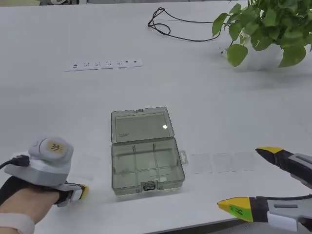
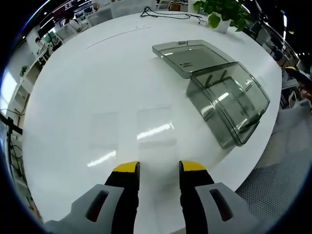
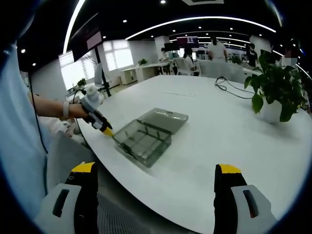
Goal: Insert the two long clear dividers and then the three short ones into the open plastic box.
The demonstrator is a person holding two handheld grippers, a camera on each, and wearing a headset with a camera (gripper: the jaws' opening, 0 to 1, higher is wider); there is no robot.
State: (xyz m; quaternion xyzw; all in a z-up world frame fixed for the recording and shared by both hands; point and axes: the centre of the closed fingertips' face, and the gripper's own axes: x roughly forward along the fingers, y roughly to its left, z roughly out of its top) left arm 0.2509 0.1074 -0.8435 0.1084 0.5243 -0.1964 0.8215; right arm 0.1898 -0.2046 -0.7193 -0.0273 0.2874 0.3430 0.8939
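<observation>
White desk [image 1: 204,102], open plastic box [image 1: 165,184]; left gripper [image 2: 159,166] jaws part-open, right gripper [image 3: 156,168] jaws wide, both empty. Clear divider [image 2: 155,130] ahead of left jaws: pinch one edge squarely.

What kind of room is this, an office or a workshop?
Most likely an open-plan office: a large white table with a power strip and potted plant, plus desks and ceiling light strips behind.

Bright, even light falls from curved ceiling strips [image 3: 219,18] above the right gripper [image 3: 156,168]; shadows are faint. Glare streaks the table [image 2: 73,97] just ahead of the left gripper [image 2: 159,166], and both gripper views bend at their edges.
</observation>
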